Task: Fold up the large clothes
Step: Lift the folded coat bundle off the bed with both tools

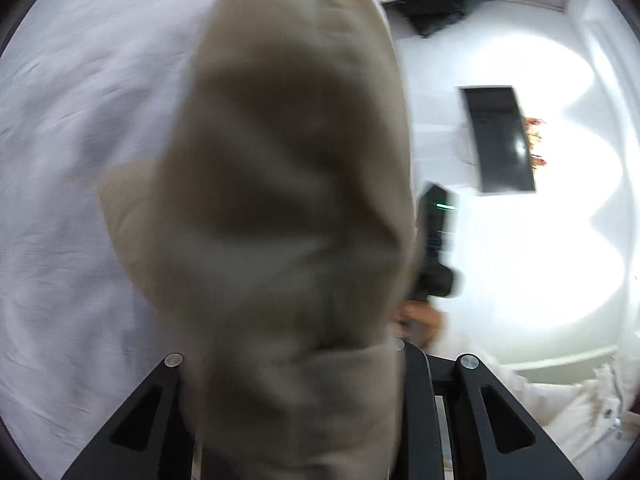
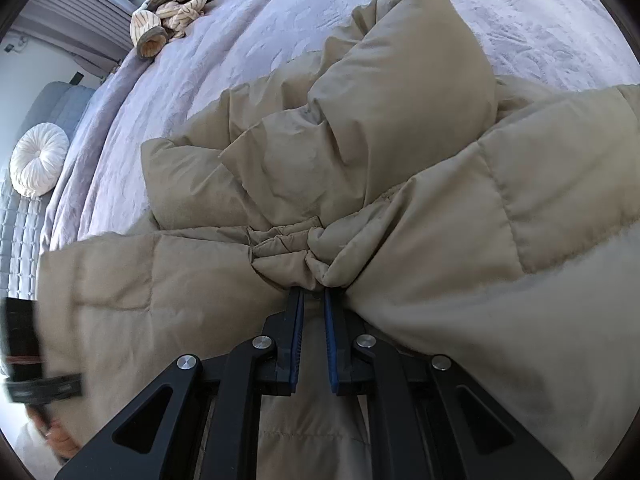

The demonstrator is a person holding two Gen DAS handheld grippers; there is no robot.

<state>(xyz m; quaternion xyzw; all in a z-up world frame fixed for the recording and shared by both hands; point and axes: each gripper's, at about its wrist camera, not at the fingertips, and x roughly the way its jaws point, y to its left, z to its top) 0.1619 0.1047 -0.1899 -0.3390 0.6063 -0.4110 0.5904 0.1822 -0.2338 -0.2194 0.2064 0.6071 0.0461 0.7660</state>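
Holding: your right gripper [image 2: 313, 292] pinches the jacket [image 2: 360, 152], bunched at its tips on the bed [image 2: 240, 40].
Left gripper [image 1: 296, 360]: clamped on jacket fabric, which drapes over its front.

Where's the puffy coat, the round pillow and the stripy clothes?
coat [image 2: 400, 128]: right wrist view, on its raised fold.
pillow [image 2: 38, 164]: right wrist view, near its middle.
stripy clothes [image 2: 180, 12]: right wrist view, mid-pile.

- beige puffer jacket [image 2: 360, 168], quilted, crumpled on lavender bedspread [image 2: 248, 48]
- fabric bunched into pinched folds near its middle
- one part lifted, fills left wrist view, blurred
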